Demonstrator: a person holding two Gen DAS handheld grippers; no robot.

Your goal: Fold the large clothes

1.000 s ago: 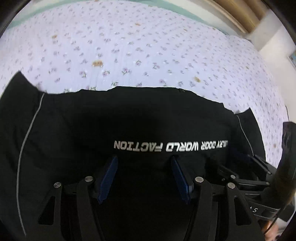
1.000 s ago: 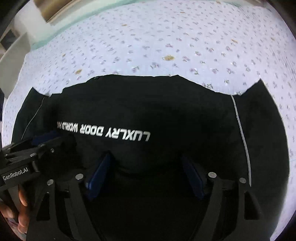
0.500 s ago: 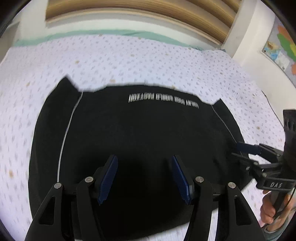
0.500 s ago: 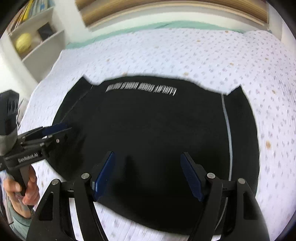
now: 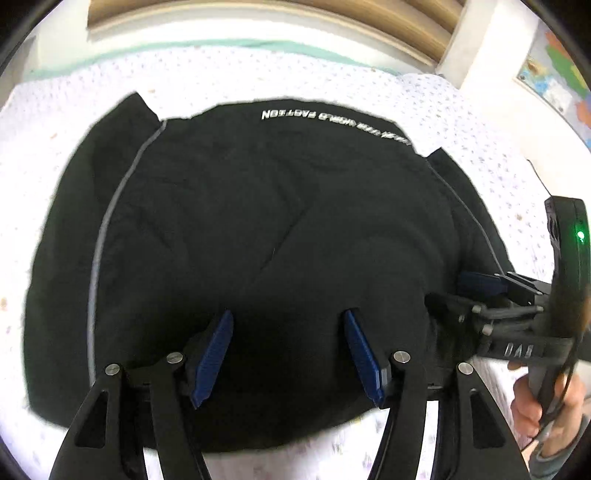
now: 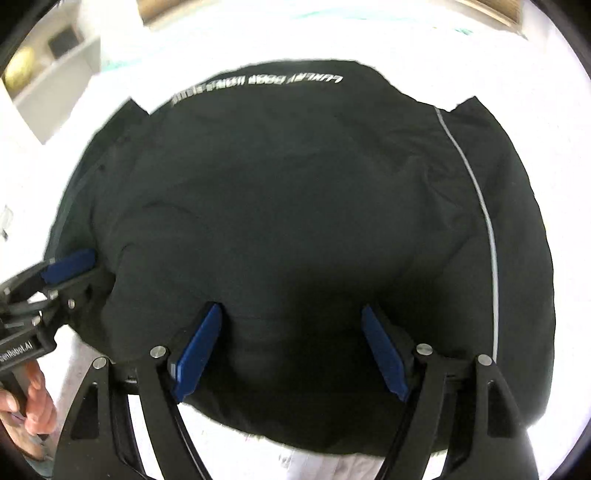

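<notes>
Two handheld tongs hover side by side over a black garment [image 5: 266,229] spread flat on a bed. The bed is covered by a pale floral bedspread [image 5: 351,85], which shows on every side of the dark cloth.

Seen from the left wrist, the left tongs [image 5: 288,354] point steeply down at the near part of the garment, blue pads [image 5: 212,356] set moderately wide apart with nothing gripped between them. The right tongs [image 5: 476,291] enter from the right edge, a hand [image 5: 543,398] wrapped around their handle, blue tips over the garment's right side.

Seen from the right wrist, the right tongs [image 6: 291,354] also stand wide and empty above the near hem. The left tongs [image 6: 68,271] reach in from the left edge, tips at the garment's left border.

White lettering [image 5: 325,116] runs upside down along the garment's far edge. A thin grey stripe [image 5: 107,229] curves down each side. A wooden headboard [image 5: 258,26] crosses the far end of the bed.
</notes>
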